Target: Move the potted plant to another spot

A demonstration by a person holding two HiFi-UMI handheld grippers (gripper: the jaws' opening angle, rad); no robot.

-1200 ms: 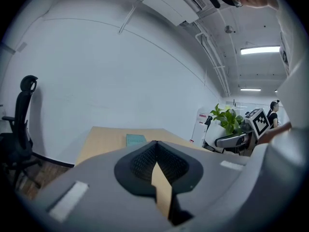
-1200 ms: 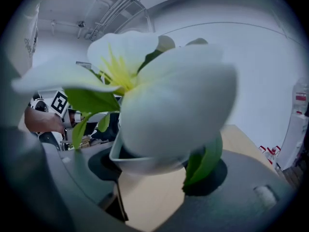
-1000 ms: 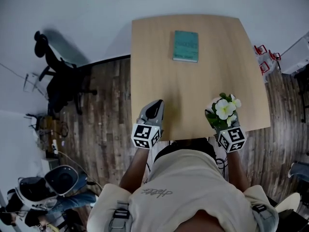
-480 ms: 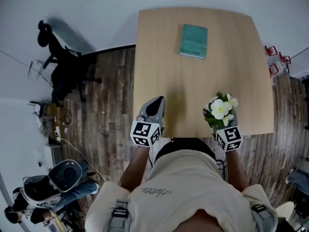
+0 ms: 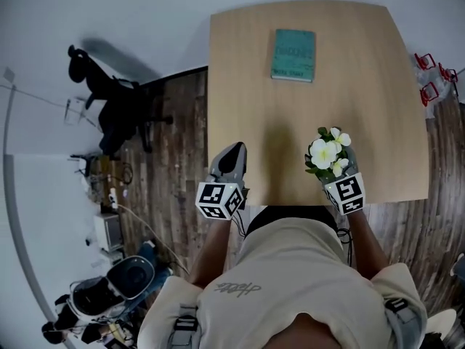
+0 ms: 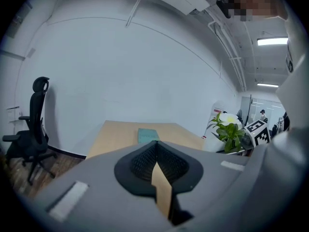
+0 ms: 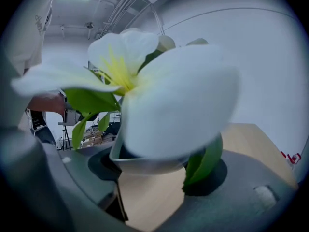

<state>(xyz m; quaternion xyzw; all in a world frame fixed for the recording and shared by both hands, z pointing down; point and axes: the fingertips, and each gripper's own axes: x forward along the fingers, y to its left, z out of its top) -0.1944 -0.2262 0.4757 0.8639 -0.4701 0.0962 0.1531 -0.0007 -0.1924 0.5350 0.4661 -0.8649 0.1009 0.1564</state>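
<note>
The potted plant [image 5: 327, 155], white flowers and green leaves in a pale pot, hangs over the near right part of the wooden table [image 5: 378, 86]. My right gripper [image 5: 333, 173] is shut on the plant's pot. In the right gripper view the pot's rim [image 7: 145, 164] sits between the jaws of that gripper [image 7: 154, 180], and a big white flower [image 7: 164, 91] fills most of the picture. My left gripper [image 5: 232, 155] is shut and holds nothing, at the table's near left corner. In the left gripper view its pads [image 6: 155, 164] meet, and the plant [image 6: 229, 129] shows at the right.
A teal book [image 5: 293, 54] lies at the far middle of the table, also seen as the book [image 6: 147, 135] in the left gripper view. A black office chair [image 5: 109, 115] stands on the wood floor to the left. Equipment clutters the floor at lower left. Red items [image 5: 434, 82] lie off the table's right edge.
My right gripper has carried the plant a little farther in over the table and lower. The left gripper has hardly moved. The head view has shifted slightly.
</note>
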